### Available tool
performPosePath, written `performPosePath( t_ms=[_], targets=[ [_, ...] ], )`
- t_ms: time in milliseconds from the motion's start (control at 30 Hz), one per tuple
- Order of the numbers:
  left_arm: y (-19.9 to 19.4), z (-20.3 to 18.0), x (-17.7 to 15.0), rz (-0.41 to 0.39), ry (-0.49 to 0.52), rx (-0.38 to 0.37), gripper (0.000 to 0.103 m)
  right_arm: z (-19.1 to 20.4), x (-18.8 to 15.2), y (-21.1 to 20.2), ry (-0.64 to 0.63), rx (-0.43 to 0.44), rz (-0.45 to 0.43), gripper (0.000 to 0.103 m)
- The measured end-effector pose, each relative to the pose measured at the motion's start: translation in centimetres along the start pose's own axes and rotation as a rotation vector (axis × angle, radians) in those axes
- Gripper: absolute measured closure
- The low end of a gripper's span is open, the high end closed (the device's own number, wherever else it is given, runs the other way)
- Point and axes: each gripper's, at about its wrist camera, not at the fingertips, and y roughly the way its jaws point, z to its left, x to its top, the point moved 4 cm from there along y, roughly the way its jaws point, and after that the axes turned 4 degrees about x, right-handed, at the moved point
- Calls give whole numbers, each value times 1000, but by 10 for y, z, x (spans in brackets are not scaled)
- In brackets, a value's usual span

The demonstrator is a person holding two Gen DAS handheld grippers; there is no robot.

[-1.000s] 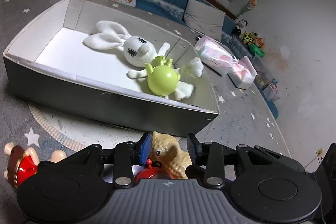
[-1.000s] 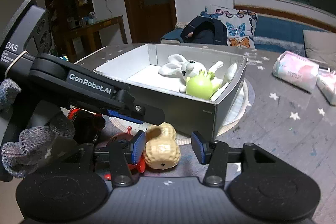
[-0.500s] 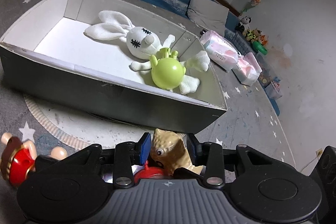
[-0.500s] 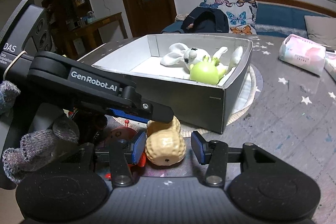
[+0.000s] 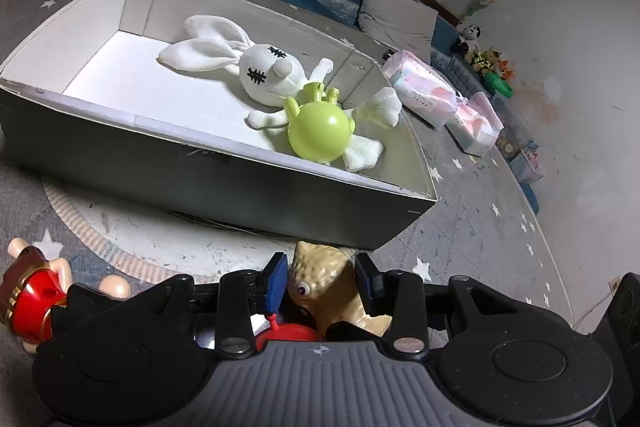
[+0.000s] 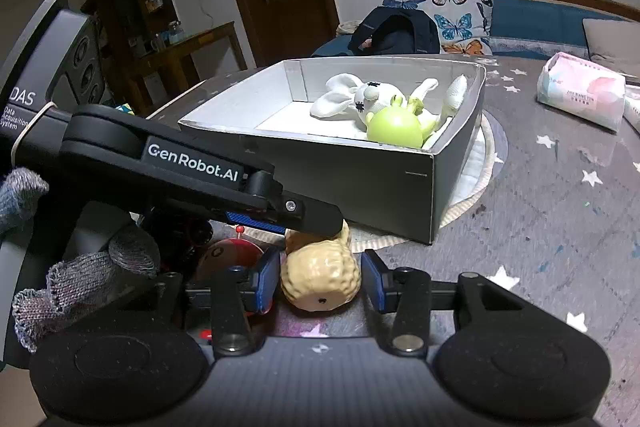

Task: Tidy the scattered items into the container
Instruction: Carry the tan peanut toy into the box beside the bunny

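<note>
Grey star-printed table (image 5: 472, 227) under dim room light; sofa with butterfly cushions behind.

Nearest, right wrist view: right hand-held gripper (image 6: 319, 275) straddles the peanut toy (image 6: 320, 277), which lies on the table just in front of the box. Jaws are closing. The left pad sits at the shell's flank; a thin gap shows at the right pad, so no firm pinch yet.

Left hand-held gripper (image 5: 322, 281) reaches the same toy from the other side. In its own view the peanut's eyed end stands between narrow jaws, both pads close against it. Whether they press I cannot tell. The right view shows one of its fingers lying over the top of the peanut.

A gloved hand (image 6: 84, 267) grips the left tool's handle. A red round toy (image 6: 236, 257) sits beside the peanut. A red-dressed doll (image 5: 32, 299) lies further left on the table.

Beyond: grey cardboard box (image 5: 224, 183) on a round mat, holding a white plush rabbit (image 5: 260, 75) and a green ball-shaped toy (image 5: 320, 131) resting against it. Tissue packs (image 5: 424, 91) lie well apart to the right.

Step in hand, as judged: securing the peanut, third item bound for the box. Two toys remain loose after it.

Next move calls for one hand-held gripper to take sole hold. Then lift clear of the near wall and release over the bare floor left of the rabbit. Risk: the rounded shell squirting out between two competing grips.
</note>
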Motion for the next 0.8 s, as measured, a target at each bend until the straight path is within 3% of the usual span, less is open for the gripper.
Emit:
performPosePath(
  t_ms=[800],
  targets=[
    [-6, -9, -6, 0, 2, -41, 63, 2, -6, -15, 0, -10, -12, 58]
  ],
)
